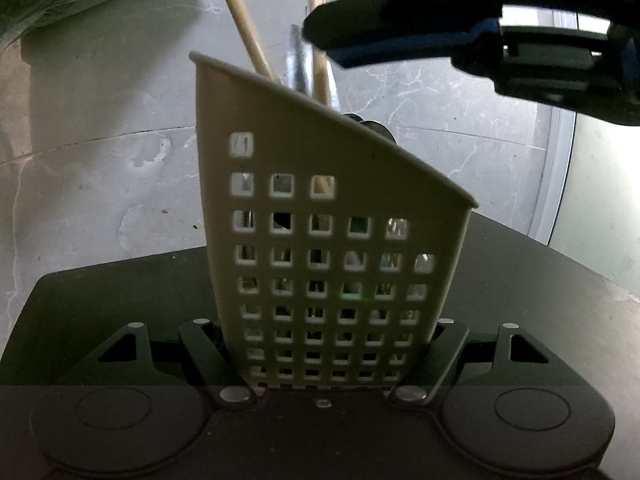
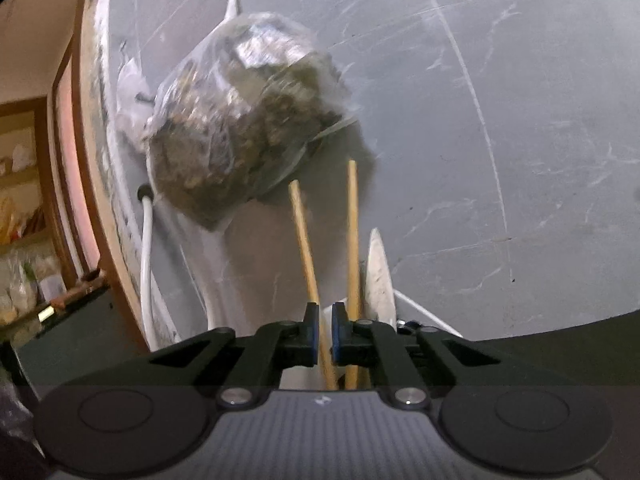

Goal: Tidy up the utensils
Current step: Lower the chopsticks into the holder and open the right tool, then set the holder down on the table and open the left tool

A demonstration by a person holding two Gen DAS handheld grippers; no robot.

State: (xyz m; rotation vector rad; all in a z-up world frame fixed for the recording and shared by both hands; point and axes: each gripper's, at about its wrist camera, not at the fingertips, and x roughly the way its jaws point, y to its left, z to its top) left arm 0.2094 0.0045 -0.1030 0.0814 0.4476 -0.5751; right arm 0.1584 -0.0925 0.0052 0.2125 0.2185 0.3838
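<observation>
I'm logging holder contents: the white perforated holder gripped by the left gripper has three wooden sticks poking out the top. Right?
Not quite: two wooden sticks poke out, not three, as the right wrist view shows. The rest holds: the left gripper clamps the white perforated holder.

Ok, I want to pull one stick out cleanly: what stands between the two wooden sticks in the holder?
A blurred grey metal handle rises between the wooden sticks from the holder, seen in the left wrist view.
</observation>
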